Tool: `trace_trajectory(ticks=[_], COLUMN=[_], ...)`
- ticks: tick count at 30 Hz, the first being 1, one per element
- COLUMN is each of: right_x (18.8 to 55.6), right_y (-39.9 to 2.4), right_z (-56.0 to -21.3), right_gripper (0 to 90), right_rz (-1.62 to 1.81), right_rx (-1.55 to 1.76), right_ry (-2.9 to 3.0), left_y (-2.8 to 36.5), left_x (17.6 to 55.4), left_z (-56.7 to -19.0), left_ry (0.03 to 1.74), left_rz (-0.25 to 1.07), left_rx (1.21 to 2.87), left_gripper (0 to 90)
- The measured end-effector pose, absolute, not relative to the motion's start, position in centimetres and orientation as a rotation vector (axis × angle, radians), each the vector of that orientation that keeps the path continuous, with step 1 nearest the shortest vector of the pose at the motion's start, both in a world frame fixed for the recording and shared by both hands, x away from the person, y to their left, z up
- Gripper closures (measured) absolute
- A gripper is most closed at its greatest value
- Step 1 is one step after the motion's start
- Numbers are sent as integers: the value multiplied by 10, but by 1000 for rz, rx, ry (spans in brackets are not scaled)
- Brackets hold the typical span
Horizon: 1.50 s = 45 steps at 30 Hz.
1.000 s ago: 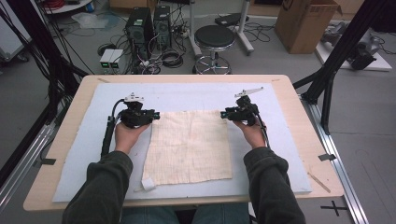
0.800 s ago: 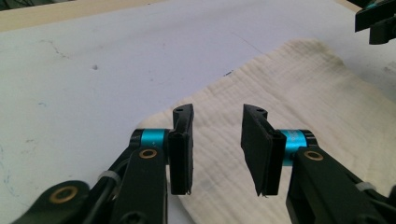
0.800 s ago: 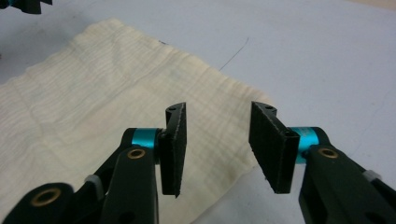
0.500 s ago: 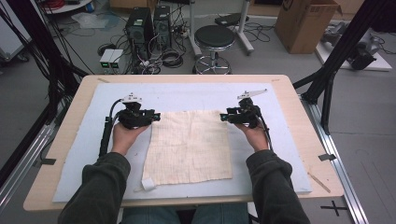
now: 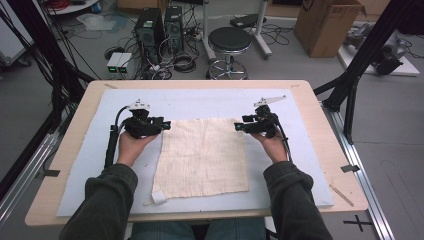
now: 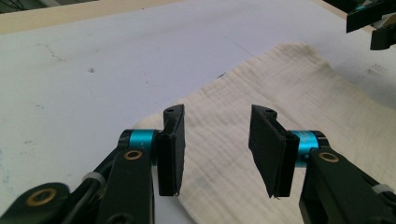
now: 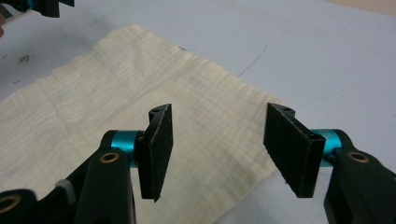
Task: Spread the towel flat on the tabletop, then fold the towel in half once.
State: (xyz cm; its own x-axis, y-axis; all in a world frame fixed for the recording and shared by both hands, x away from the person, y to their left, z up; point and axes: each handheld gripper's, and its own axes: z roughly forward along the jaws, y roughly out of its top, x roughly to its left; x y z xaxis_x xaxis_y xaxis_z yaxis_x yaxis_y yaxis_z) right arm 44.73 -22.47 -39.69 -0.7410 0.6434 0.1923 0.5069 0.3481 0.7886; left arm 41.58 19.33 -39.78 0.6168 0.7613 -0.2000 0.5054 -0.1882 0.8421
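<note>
Right now, from the high view, I see the cream cloth lying flat on the pale blue mat in the middle of the table. My left gripper sits at the cloth's far left corner and my right gripper at its far right corner. I think they are there because each one looks after its own top corner, so the cloth stays straight. A small white tag sticks out at the near left corner; I cannot read it.

In the left gripper view, the left gripper has its jaws spread apart. They have just been opening, and nothing is pinched between them. The cloth corner lies under them.

In the right gripper view, the right gripper is spread too, and has also just been opening. The cloth lies loose below, and its corner is partly hidden by the jaw
</note>
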Motion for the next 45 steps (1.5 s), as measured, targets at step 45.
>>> trace_trajectory(ticks=[45], right_x=[481], right_y=[-223], right_z=[-404], right_gripper=[533], right_rz=[1190], right_rx=[1174], right_ry=[2416], left_y=[183], left_x=[450], left_z=[-434], left_ry=[1224], left_rz=[396], left_rx=[1888], left_gripper=[579])
